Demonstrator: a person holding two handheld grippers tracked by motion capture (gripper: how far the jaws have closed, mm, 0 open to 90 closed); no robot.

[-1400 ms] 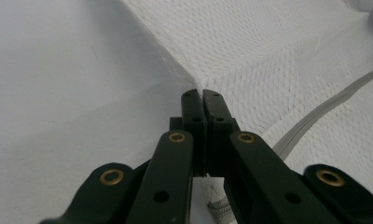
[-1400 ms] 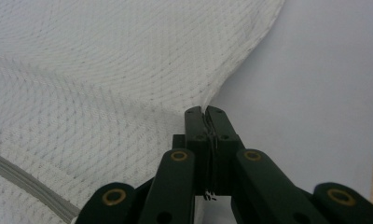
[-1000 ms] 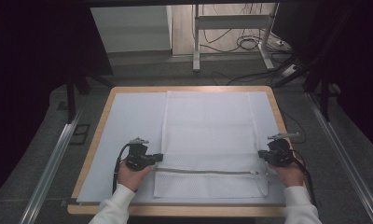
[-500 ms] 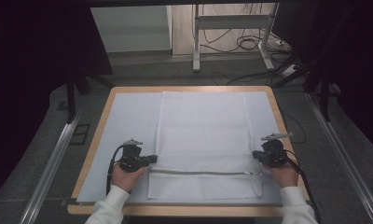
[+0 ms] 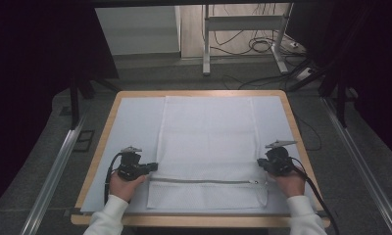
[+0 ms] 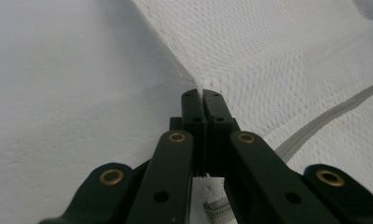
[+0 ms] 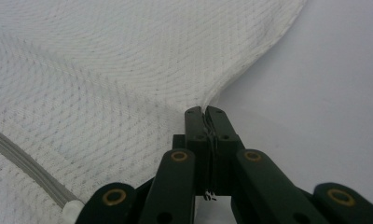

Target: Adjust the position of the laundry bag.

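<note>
mesh bag (image 6: 287, 56) edges cropped, zipper (image 7: 21, 161) cut off

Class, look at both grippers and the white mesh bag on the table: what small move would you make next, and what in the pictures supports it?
Probably draw both grippers a little further toward the table's near edge. The left gripper and right gripper are each shut on a side edge of the mesh bag, just above its zipper, and the fabric between them lies flat.

I've drawn my left hand-held gripper (image 5: 152, 167) and right hand-held gripper (image 5: 260, 165) toward me, dragging the mesh bag (image 5: 207, 142) down the bench (image 5: 102, 122); its far edge has left the rim
</note>
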